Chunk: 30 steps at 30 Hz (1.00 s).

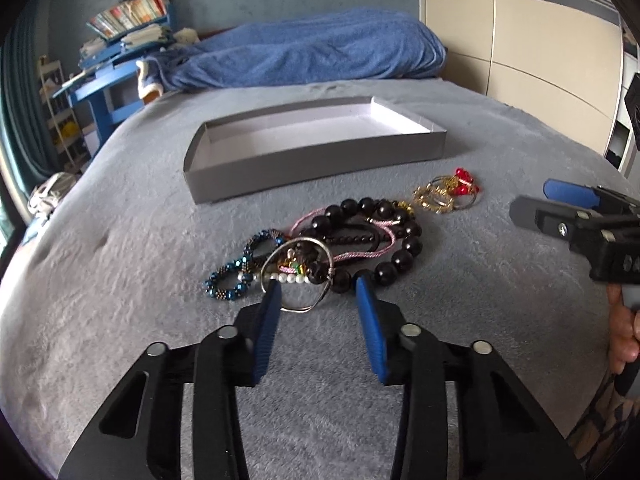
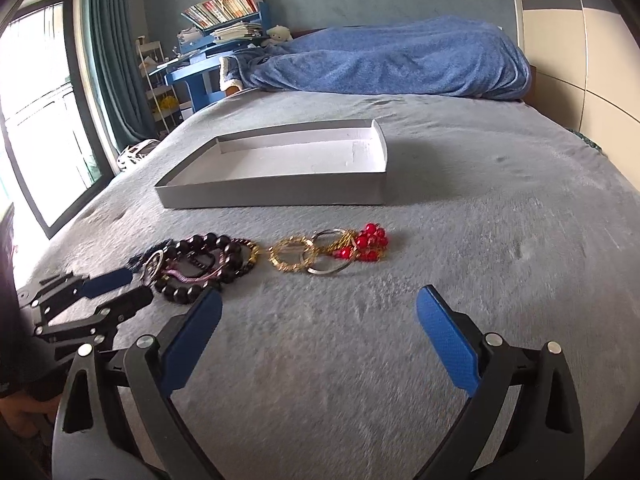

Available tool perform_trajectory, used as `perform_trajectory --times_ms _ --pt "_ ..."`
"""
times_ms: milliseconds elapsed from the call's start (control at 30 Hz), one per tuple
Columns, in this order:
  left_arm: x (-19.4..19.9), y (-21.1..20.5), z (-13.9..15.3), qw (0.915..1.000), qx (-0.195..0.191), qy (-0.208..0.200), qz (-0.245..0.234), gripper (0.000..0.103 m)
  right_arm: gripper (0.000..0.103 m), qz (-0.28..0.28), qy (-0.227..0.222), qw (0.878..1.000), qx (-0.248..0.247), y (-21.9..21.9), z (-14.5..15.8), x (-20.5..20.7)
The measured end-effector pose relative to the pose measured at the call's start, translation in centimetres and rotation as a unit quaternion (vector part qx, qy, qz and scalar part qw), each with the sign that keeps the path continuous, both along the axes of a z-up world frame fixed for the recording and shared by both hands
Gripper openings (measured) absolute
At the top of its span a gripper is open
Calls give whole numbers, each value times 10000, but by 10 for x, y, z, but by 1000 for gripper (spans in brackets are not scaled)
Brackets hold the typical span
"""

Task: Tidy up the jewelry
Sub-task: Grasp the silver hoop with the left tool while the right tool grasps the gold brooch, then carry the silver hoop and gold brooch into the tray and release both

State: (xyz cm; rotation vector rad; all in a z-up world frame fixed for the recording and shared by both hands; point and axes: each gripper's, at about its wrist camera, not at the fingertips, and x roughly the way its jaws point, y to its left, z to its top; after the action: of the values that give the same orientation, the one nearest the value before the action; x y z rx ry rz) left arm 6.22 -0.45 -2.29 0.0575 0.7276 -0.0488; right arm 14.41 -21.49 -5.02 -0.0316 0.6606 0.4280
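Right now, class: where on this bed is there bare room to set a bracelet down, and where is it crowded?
Free: inside the shallow grey cardboard tray, and the grey blanket right of the red bead cluster. Crowded: the tangle around the black bead bracelet and thin silver bangle, where the left gripper reaches.

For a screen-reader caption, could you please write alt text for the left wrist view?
The left hand-held gripper, jaws apart, reaches a silver wire bangle atop tangled bracelets on a grey blanket. An empty grey box lies beyond, and the right hand-held gripper enters from the right.
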Motion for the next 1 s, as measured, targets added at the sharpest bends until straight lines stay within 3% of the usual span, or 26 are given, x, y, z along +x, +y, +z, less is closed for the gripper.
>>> perform_trajectory --times_ms 200,333,467,733,867,1000 --pt "3 5 -5 9998 -131 144 14 12 84 -40 108 9999 -45 3 -2 21" --pt "0 5 -5 9997 -202 90 -39 4 80 -50 159 9998 -107 6 -4 30" --pt "-5 10 -2 9994 -328 -33 53 3 70 -128 264 9995 -141 6 -5 40" --pt "-9 24 5 9981 -540 -179 234 3 67 301 255 9990 -226 30 -4 43" --pt "-9 25 6 9979 -586 -180 196 3 58 416 441 9975 -365 42 -13 54" --pt "-8 25 3 9978 -630 -135 139 3 57 456 627 9959 -472 49 -21 66"
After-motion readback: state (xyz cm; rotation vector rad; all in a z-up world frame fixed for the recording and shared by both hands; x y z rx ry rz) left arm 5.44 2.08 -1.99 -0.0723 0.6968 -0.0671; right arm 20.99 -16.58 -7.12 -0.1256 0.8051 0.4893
